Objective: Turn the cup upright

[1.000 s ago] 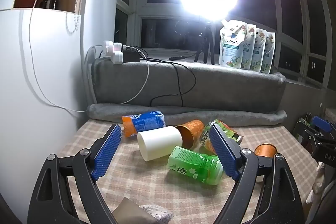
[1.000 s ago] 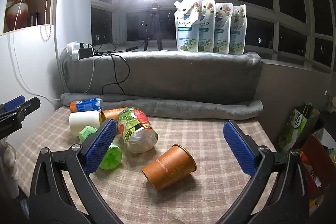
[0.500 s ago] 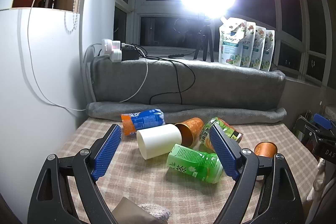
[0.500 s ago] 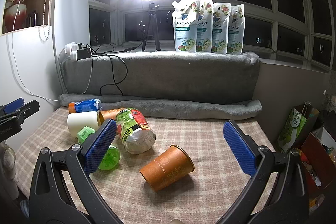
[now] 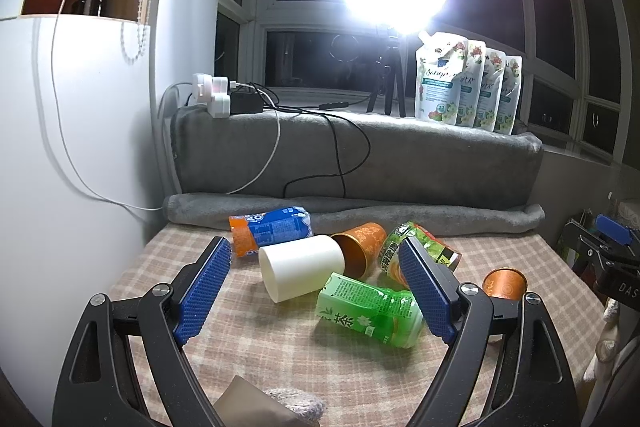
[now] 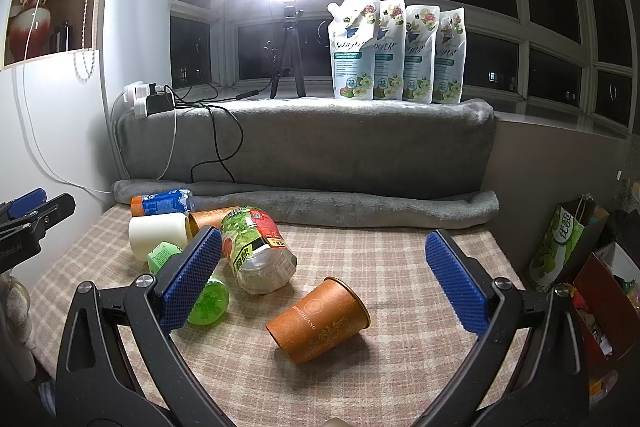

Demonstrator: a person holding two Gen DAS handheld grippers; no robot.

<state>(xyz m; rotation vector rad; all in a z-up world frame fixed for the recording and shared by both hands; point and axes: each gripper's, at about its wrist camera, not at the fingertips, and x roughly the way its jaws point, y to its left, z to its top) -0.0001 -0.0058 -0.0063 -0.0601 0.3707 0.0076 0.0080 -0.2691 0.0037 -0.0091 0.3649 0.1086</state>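
Note:
An orange paper cup (image 6: 318, 319) lies on its side on the checked tablecloth (image 6: 392, 259), mouth toward the right; it also shows in the left wrist view (image 5: 504, 282). My right gripper (image 6: 324, 277) is open and empty, just above and in front of this cup. A white cup (image 5: 301, 273) lies on its side with a second orange cup (image 5: 360, 247) behind it. My left gripper (image 5: 316, 287) is open and empty, with the white cup between its fingers but farther off.
A blue-and-orange can (image 5: 270, 231), a green tea bottle (image 5: 368, 311) and a clear jar with a green label (image 6: 256, 251) lie among the cups. A grey blanket roll (image 6: 320, 203) borders the back. Bags and boxes (image 6: 568, 243) stand beyond the right edge.
Both grippers have drifted slightly; the objects sit a little lower and closer in both views. Nothing was grasped or moved.

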